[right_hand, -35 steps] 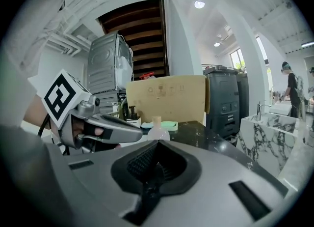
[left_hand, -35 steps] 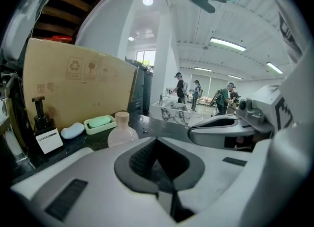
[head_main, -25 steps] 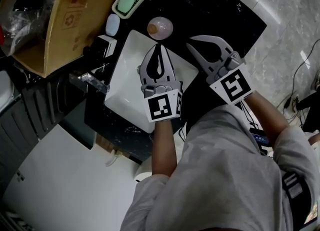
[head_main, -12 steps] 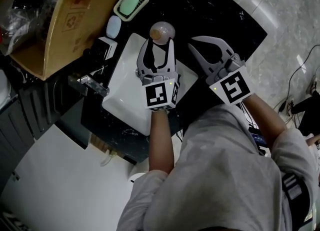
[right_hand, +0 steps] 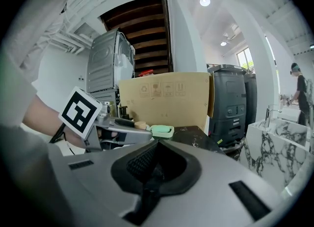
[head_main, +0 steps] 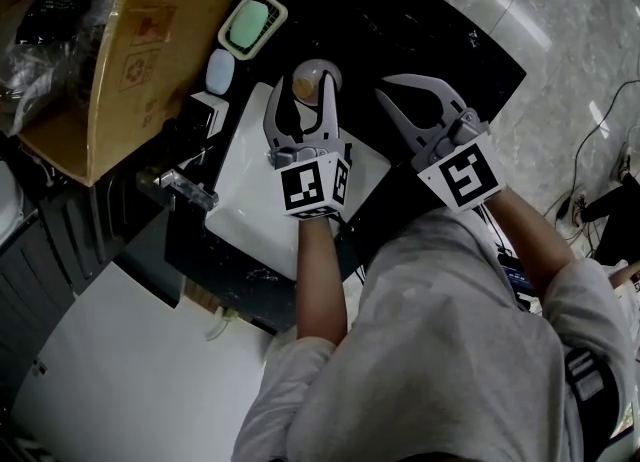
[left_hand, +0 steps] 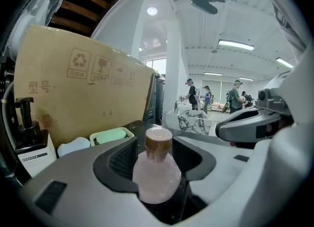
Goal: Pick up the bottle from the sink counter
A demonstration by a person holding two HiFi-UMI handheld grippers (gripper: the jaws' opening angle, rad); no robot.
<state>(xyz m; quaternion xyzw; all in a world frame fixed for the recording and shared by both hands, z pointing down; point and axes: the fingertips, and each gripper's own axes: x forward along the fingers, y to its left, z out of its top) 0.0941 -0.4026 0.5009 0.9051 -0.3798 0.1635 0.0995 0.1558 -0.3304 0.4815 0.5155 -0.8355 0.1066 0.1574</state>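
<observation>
The small bottle (left_hand: 157, 174), with a pinkish translucent body and a brown cap, stood upright on the black counter (head_main: 420, 30), just beyond the far rim of the white basin (head_main: 250, 190). The left tongs (head_main: 301, 88) had just been opening, and the bottle stood between their jaws, which were wide apart; the pads did not seem to press on it. The right tongs (right_hand: 156, 159) were held to the side with their jaws together and nothing in them. The step in hand was probably the closing of the grip. To do it well, the round belly of the bottle should sit in the middle of the ribbed pads, not only the narrow neck, because the neck would likely slip. The jaws should then close slowly and evenly, so that one side does not push the bottle over toward the basin, and the lift should go straight up. No label could be read on the bottle. The cardboard box (left_hand: 83, 93) behind carried a recycling sign, a fragile-glass sign, the characters "型号" and, faintly, what looked like "A4". A green soap dish (head_main: 246, 22) lay near it.
</observation>
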